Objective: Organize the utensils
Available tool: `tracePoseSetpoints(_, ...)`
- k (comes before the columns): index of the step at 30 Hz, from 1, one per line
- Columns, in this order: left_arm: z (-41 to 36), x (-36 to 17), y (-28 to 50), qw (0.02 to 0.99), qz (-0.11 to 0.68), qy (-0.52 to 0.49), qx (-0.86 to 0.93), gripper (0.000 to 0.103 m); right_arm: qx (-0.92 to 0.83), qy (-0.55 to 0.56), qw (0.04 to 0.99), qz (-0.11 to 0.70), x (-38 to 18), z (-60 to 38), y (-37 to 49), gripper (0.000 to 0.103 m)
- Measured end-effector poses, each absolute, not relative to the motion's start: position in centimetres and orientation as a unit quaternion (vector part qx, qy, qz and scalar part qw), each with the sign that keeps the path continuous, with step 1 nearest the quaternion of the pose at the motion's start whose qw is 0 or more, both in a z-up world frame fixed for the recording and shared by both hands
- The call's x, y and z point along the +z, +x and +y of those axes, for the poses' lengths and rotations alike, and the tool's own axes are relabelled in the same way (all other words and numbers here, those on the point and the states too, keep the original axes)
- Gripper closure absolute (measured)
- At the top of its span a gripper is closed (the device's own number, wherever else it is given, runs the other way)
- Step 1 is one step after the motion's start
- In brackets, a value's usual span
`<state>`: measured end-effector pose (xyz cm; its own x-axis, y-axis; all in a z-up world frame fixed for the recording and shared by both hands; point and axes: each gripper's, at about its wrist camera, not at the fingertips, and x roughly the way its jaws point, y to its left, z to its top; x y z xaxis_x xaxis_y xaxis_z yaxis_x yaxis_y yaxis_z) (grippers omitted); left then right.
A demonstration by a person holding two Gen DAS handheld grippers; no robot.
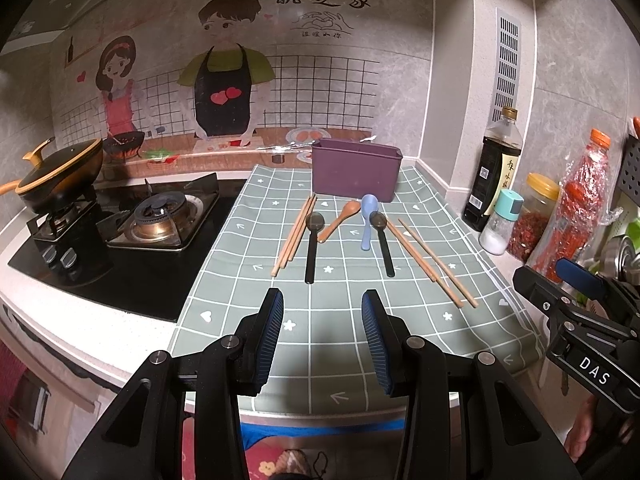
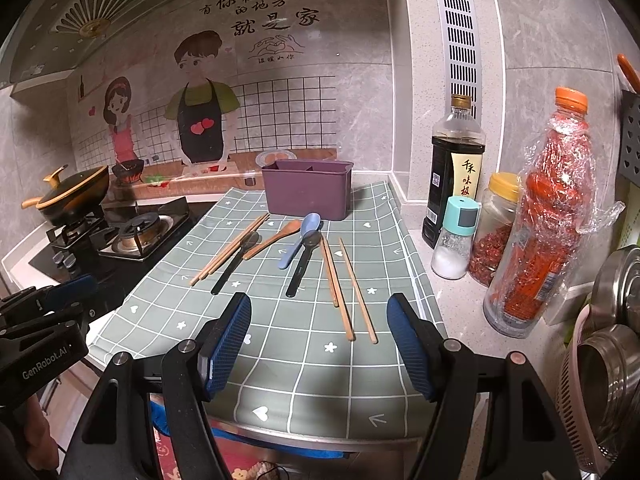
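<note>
A grey-green cloth covers the tabletop — white grid lines, with white hearts, stars and arrows. The utensil holder is plum purple. One spoon is pale blue, one spoon brown wood, two spoons black. The chopsticks are tan — the tongs black with ribbed blue pads.

Black left gripper, ribbed blue pads, silver screws, possibly rivets
</note>
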<state>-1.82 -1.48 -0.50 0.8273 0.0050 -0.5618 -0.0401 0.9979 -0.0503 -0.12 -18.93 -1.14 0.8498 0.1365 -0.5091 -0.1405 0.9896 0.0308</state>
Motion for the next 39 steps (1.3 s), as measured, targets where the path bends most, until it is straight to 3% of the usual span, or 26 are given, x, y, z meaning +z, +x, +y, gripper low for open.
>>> tracePoseSetpoints(22,-0.3,-0.3,3.2,0.949,0.314,-0.032,-0.009,0.061,0.055,-0.018,0.96,0.274,-1.2,-19.6,3.3,0.035)
tracePoseSetpoints(39,4.2,-0.8,14.6,0.939,0.339,-0.047,-0.04,0.061,0.053,-0.056,0.938,0.337,-3.3,-16.6,16.4,0.035)
